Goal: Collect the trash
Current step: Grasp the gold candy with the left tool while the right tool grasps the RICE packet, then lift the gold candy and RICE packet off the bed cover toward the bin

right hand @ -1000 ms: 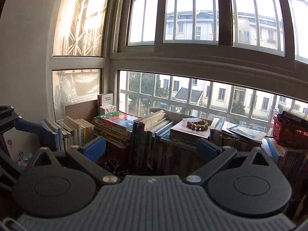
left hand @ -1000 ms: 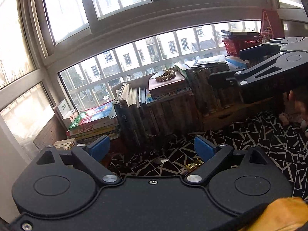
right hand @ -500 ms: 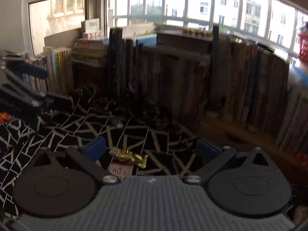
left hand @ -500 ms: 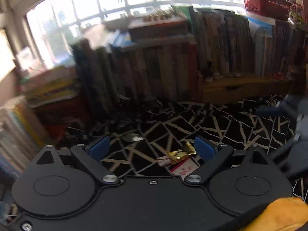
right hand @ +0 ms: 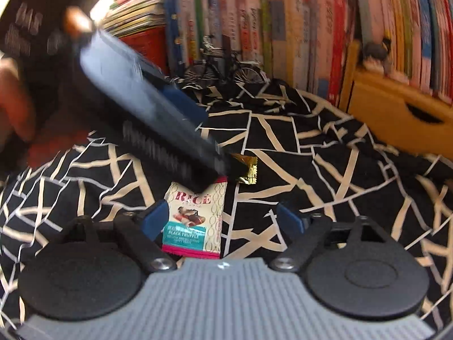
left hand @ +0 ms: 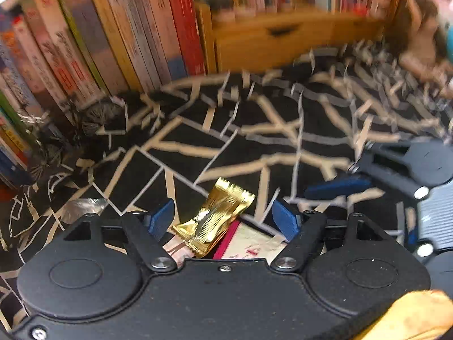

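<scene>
- Working both claws down over the black cloth (left hand: 254, 147) with its cream crackle lines, I see two pieces of trash lying side by side on it.
- No bin or bag shows in either view; the only container is a wooden drawer box (left hand: 271, 39) at the far edge of the cloth, its drawer shut, with upright books (left hand: 119, 34) lined beside and above it.
- The gold wrapper (left hand: 218, 218) is crinkled, shiny foil with crimped ends, lying partly over the rice snack packet (right hand: 195, 221), a flat printed pouch with a pink border and a teal band.
- My left gripper (left hand: 225, 219) tilts steeply down at the cloth, its blue pads either side of the gold wrapper; the jaws are closing, but the pads do not yet press on it.
- My right gripper (right hand: 223, 221) tilts down too, its jaws wide and closing, with the rice snack packet just inside its left pad; nothing is gripped.
- A small model bicycle (right hand: 223, 65) stands at the far edge of the cloth, against the books.
</scene>
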`<state>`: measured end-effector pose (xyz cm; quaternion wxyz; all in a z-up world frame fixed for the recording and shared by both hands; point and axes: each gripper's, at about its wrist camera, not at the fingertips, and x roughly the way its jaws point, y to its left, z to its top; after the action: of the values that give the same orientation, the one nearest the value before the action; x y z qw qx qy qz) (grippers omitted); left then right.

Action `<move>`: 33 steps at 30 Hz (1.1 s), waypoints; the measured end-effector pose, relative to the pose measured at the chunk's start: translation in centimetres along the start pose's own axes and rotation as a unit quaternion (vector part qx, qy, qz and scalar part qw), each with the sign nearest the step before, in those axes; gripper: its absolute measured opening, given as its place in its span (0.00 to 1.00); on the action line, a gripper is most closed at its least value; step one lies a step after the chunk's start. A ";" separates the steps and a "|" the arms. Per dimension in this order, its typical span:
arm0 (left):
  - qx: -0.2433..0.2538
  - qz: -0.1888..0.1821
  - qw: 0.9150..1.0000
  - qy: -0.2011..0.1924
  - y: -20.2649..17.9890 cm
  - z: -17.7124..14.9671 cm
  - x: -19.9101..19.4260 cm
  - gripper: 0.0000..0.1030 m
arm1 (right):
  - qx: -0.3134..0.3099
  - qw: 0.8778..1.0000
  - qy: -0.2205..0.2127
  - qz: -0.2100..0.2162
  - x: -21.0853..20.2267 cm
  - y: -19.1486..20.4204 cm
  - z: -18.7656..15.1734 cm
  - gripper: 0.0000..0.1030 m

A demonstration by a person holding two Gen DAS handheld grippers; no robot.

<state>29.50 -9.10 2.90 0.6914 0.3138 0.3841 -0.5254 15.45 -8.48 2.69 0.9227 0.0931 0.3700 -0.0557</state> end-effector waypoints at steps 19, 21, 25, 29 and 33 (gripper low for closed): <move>-0.066 0.008 0.998 0.002 0.9 0.1 1.0 0.26 | -0.050 0.999 0.006 -0.007 2.0 2.6 -1.3 0.38; -0.060 0.017 0.998 -0.008 0.7 0.3 0.0 0.27 | -0.049 0.999 0.005 -0.012 2.0 2.5 -1.2 0.31; -0.059 0.030 0.997 -0.026 0.8 0.5 -2.3 0.26 | -0.043 0.999 0.000 -0.015 1.6 2.2 -0.8 0.20; -0.071 0.050 0.995 -0.045 1.3 0.6 -4.8 0.26 | -0.043 0.999 -0.008 -0.018 0.9 2.4 -0.3 0.14; -0.079 0.064 0.993 -0.059 1.7 0.4 -7.4 0.26 | -0.033 0.999 -0.016 -0.020 -0.2 2.8 0.2 0.10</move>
<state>30.10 -5.44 9.52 0.7677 0.2503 0.3619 -0.4659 15.91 -5.81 3.28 0.9298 0.0549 0.3585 -0.0632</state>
